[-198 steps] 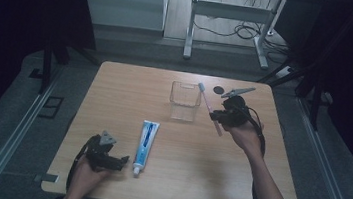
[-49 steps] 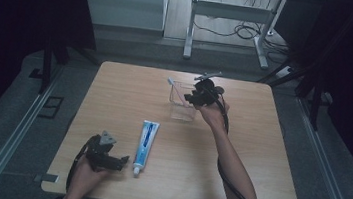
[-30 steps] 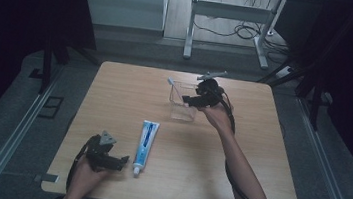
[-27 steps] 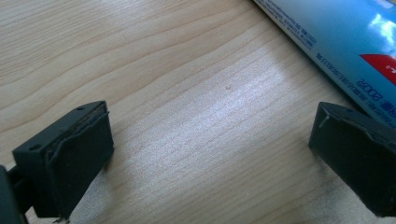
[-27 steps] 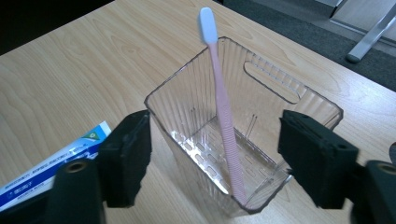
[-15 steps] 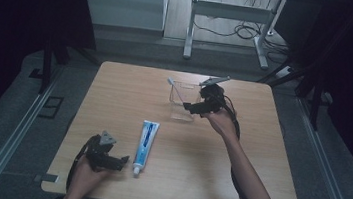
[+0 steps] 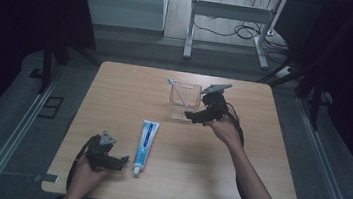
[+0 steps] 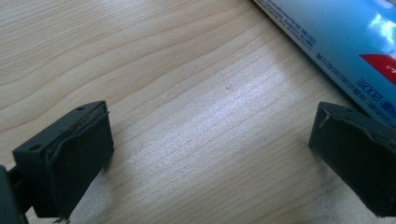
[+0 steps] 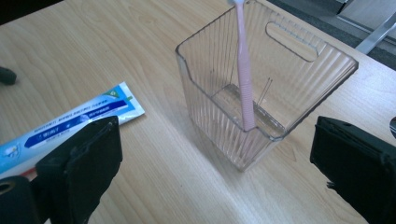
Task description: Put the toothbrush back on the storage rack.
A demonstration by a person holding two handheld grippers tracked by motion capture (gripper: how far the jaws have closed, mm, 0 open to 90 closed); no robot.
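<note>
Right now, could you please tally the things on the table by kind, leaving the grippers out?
Toothbrush: 1, pink, standing tilted inside the holder.
Clear ribbed holder: 1.
Toothpaste tube: 1, blue and white, lying flat on the table.
Total: 3 things.

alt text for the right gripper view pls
A pink toothbrush stands leaning inside a clear ribbed plastic bin on a light wooden table. The right gripper is open before it, and a blue-and-white toothpaste tube lies at left.
</note>
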